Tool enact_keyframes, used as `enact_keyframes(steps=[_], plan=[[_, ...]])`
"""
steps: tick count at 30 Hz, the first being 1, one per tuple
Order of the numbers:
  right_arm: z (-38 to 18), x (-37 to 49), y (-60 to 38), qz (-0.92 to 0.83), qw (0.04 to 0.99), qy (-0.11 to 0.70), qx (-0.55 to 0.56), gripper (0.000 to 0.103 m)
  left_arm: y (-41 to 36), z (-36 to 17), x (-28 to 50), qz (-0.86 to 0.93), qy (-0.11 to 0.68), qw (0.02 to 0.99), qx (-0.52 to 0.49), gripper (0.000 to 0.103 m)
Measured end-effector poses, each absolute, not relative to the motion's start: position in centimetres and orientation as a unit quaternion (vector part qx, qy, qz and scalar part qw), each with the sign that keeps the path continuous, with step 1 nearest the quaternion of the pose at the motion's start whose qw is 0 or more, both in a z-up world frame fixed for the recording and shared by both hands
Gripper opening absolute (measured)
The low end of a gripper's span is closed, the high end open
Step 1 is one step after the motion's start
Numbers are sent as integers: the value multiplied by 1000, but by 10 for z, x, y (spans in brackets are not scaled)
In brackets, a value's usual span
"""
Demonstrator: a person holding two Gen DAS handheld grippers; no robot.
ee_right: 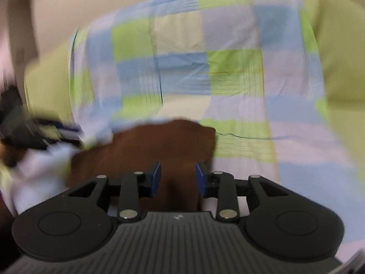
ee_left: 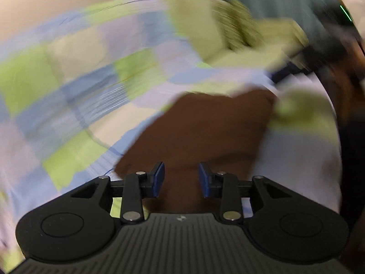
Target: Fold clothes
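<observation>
A brown garment (ee_left: 205,125) lies on a bed sheet (ee_left: 91,80) checked in green, blue and lilac. My left gripper (ee_left: 181,171) hovers at the garment's near edge. Its blue pads (ee_left: 159,175) stand apart, and only the brown cloth below shows through the gap. In the right wrist view the same brown garment (ee_right: 148,143) lies on the checked sheet (ee_right: 205,68). My right gripper (ee_right: 178,170) is open over its near part, and its pads (ee_right: 156,175) press on nothing. Both views are smeared by motion.
A pale white cloth (ee_left: 296,159) lies right of the garment, and shows at the left in the right wrist view (ee_right: 41,166). Plain yellow-green fabric (ee_right: 337,68) borders the checked sheet. A dark blurred shape (ee_right: 20,123) sits at the left edge. A beige wall (ee_left: 57,0) rises behind.
</observation>
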State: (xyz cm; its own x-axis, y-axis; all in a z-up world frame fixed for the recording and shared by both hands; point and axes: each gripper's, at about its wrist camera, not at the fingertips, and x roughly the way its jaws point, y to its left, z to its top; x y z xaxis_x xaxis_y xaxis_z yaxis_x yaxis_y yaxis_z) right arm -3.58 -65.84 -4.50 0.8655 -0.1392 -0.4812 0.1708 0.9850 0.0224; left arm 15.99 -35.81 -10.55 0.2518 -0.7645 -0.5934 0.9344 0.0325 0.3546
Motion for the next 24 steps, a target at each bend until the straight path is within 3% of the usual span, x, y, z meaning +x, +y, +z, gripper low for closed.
enact_keyframes(steps=[4,6,7,8,9,10,13,17,18,24], plan=[[-52,-27,-585,-37,932,304,-194,33,-378,-138,107,-569,52,678,462,42],[-59,-18,-564,-22,909,314,-271,55,-389,-149,96,-562,35,662,496,44],[-64,-12,-554,-15,896,315,-312,56,-395,-155,93,-556,29,654,513,43],[-67,-7,-548,-9,886,315,-339,56,-402,-162,91,-548,25,644,533,36],[-73,1,-541,-1,871,321,-371,54,-407,-166,91,-545,24,638,543,12],[-78,10,-537,5,858,328,-395,51,-409,-167,97,-538,34,640,548,8],[-95,35,-535,12,816,347,-463,30,-398,-164,111,-533,51,653,536,7],[-92,27,-557,16,817,347,-461,27,-375,-164,119,-528,66,668,520,7],[-94,24,-567,3,816,355,-457,21,-370,-165,121,-528,74,674,511,7],[-103,14,-593,-37,811,397,-428,13,-367,-153,124,-530,86,687,489,8]])
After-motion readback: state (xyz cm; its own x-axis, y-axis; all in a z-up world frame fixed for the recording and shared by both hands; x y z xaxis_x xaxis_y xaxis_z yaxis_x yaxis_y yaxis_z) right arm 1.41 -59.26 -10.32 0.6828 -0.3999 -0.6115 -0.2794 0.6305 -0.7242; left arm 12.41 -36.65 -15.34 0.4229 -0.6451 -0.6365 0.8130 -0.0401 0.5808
